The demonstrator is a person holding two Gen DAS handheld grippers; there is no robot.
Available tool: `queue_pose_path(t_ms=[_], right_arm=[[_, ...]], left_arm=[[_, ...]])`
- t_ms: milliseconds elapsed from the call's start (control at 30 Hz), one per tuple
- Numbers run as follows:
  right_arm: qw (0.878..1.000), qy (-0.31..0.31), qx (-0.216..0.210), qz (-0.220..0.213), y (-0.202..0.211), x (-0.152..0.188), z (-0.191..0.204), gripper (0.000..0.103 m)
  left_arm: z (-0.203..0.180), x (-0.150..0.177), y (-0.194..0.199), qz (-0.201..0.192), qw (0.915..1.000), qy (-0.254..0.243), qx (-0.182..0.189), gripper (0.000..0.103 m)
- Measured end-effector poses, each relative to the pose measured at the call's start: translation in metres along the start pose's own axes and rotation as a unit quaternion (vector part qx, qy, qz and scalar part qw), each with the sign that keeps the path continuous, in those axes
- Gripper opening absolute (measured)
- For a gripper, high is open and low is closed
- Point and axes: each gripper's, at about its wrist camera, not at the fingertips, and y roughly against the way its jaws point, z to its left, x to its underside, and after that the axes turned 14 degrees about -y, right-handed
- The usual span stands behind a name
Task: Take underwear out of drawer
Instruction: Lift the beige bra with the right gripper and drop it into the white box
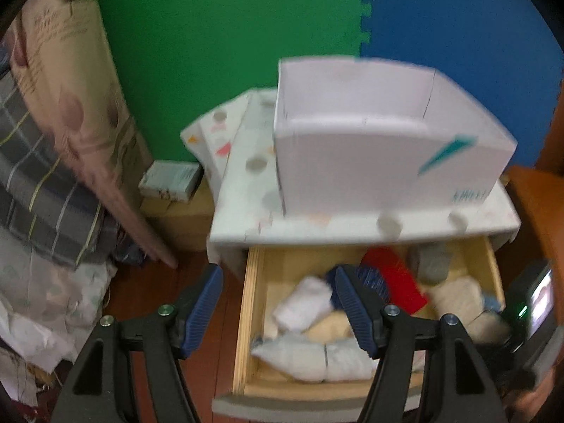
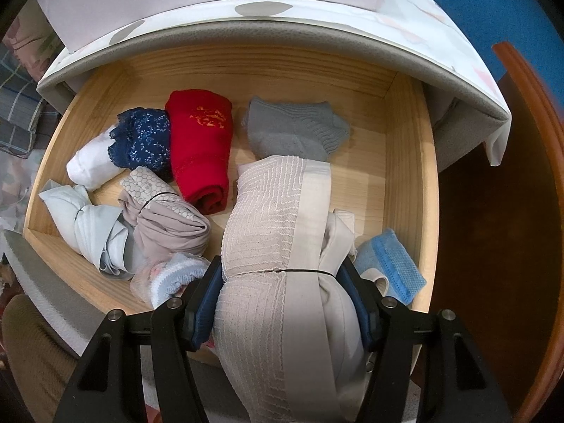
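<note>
Right gripper (image 2: 282,299) clamps the beige underwear roll (image 2: 278,246) inside the open drawer (image 2: 405,162); lift-out remains; left gripper (image 1: 278,306) hangs open, empty

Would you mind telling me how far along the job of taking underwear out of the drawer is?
Done: the wooden drawer stands pulled open. In hand: the right gripper is clamped on a beige textured underwear roll bound by a black band, which lies low over the drawer. The left gripper is open and empty. Left: lifting the roll clear; the red roll, the navy lace roll and others remain inside.
</note>
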Motion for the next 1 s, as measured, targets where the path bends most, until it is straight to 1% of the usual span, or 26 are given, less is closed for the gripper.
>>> queue_pose_path(t_ms=[67,167,333,500,533,633,767,800,867,1000], right_arm=[[1.0,0.001,0.002,-0.001,0.0,0.0,0.001,0.059],[1.0,0.002,0.004,-0.005,0.002,0.001,0.001,0.059],[1.0,0.002,0.006,-0.007,0.002,0.001,0.0,0.059],[1.0,-0.002,0.003,-0.014,0.006,0.002,-0.004,0.059],[1.0,-0.004,0.001,-0.017,0.007,0.002,-0.005,0.059],[0.999,-0.009,-0.013,-0.028,0.013,0.003,-0.011,0.059],[0.998,-0.03,-0.049,-0.038,0.023,0.002,-0.024,0.059],[0.997,-0.036,-0.058,-0.036,0.024,0.001,-0.027,0.059],[0.997,-0.041,-0.063,-0.032,0.027,-0.002,-0.03,0.059],[0.996,-0.048,-0.075,-0.025,0.041,-0.01,-0.036,0.059]], left_arm=[[-0.008,0.019,-0.013,0.017,0.9999,0.003,-0.004,0.068],[-0.017,0.038,-0.027,0.034,0.9994,0.01,-0.006,0.068],[-0.025,0.062,-0.043,0.046,0.9986,0.025,-0.007,0.068],[-0.028,0.069,-0.051,0.049,0.9981,0.033,-0.015,0.068],[-0.028,0.069,-0.049,0.044,0.9984,0.033,-0.014,0.068],[-0.026,0.073,-0.047,0.031,0.9984,0.045,-0.012,0.068],[-0.018,0.076,-0.045,0.019,0.9973,0.07,-0.011,0.069],[-0.016,0.076,-0.047,0.021,0.9972,0.072,-0.004,0.069],[-0.014,0.077,-0.049,0.025,0.9967,0.077,-0.002,0.069],[-0.007,0.079,-0.05,0.021,0.9951,0.097,0.007,0.069]])
